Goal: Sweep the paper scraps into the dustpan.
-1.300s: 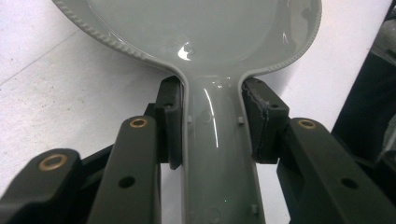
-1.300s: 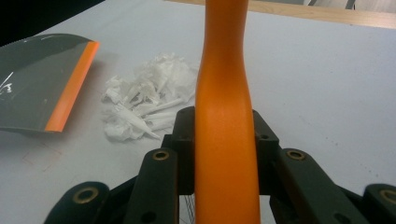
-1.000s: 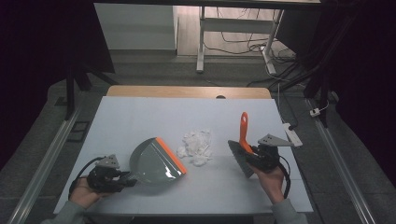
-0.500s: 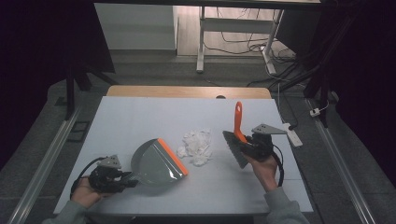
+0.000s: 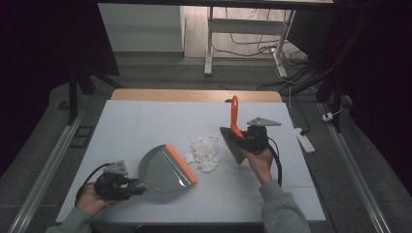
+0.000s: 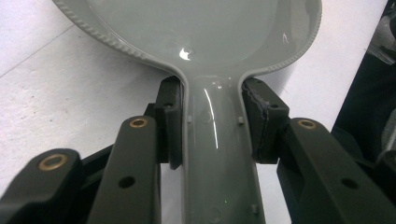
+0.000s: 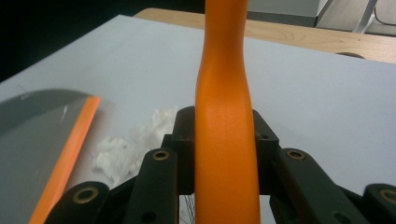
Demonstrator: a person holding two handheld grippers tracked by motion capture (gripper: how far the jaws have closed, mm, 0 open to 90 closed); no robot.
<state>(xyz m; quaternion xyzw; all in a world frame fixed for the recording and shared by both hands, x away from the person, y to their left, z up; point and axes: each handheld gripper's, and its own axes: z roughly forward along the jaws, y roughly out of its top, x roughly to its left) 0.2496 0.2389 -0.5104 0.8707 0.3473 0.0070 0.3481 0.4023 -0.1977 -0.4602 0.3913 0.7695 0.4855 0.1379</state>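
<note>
A grey dustpan (image 5: 163,169) with an orange lip (image 5: 180,162) lies on the white table, its mouth facing the right. My left gripper (image 5: 132,187) is shut on the dustpan's handle (image 6: 219,154), with a pad pressing each side. A pile of crumpled white paper bits (image 5: 205,151) sits just right of the lip. My right gripper (image 5: 241,137) is shut on the orange handle (image 7: 224,126) of a brush (image 5: 232,144), whose dark bristle head hangs at the right edge of the pile. In the right gripper view the paper bits (image 7: 123,151) and the dustpan's lip (image 7: 65,158) lie at lower left.
The white table top (image 5: 145,121) has a wooden strip (image 5: 194,95) along its far edge. A white power strip (image 5: 305,141) lies on the floor off the table's right side. Desk legs and cables stand behind the table.
My right gripper has carried the brush to the left and away from me, up to the paper pile. The left gripper and dustpan have stayed put.
</note>
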